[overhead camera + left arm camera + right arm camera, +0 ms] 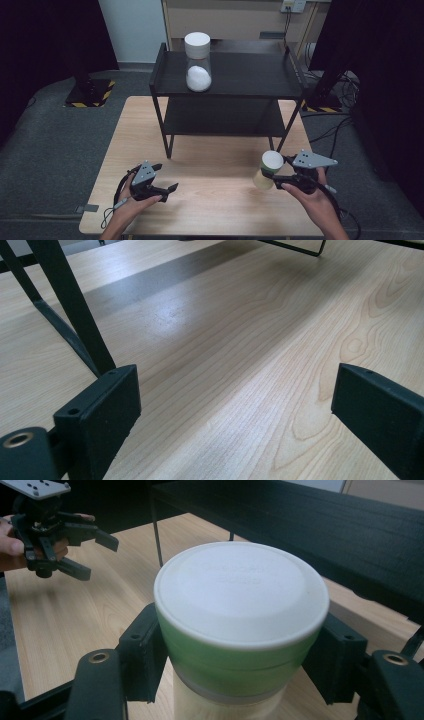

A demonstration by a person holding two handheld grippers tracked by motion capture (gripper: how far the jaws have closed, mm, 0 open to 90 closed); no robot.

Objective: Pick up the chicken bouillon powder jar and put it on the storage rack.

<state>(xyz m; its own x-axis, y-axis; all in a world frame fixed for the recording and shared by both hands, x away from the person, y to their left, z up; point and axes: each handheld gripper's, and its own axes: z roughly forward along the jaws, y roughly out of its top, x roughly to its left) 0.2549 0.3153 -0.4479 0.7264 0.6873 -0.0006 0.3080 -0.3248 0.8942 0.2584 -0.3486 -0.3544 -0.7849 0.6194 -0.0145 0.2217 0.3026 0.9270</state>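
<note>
My right gripper (271, 173) is shut on a white-lidded cup (269, 169) with a green band and a pale lower body, held clear of the wooden table (210, 200) near the shelf's front right leg. In the right gripper view its jaws clamp the cup (240, 625) just under the lid, one on each side. My left gripper (172, 188) rests low over the table at the front left, open with nothing between its fingers (100, 410); it also appears far off in the right gripper view (95, 555).
A black two-tier shelf (227, 80) stands on the far half of the table. On its top tier sits a clear jar with a white lid (198, 61) holding white powder. One shelf leg (75, 310) rises close to the left gripper.
</note>
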